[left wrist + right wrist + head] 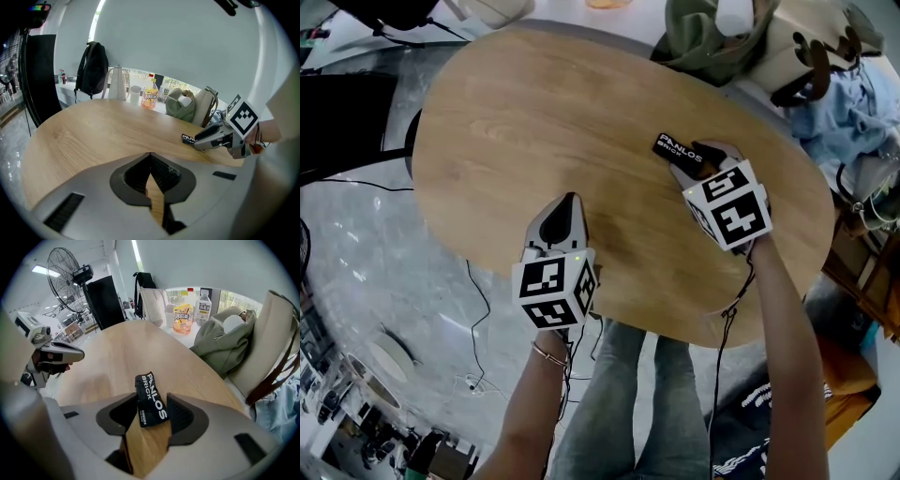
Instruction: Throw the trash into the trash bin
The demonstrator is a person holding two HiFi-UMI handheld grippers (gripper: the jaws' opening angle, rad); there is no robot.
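Right tool (151, 401), jaws half-spread astride black wrapper (679, 148) flat on desk (117, 357) between them; best closed squarely on wrapper's middle before lifting.

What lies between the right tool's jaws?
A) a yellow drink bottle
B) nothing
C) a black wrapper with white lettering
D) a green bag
C: in the right gripper view the black wrapper lies flat on the wooden table, between the two jaws of the right tool.
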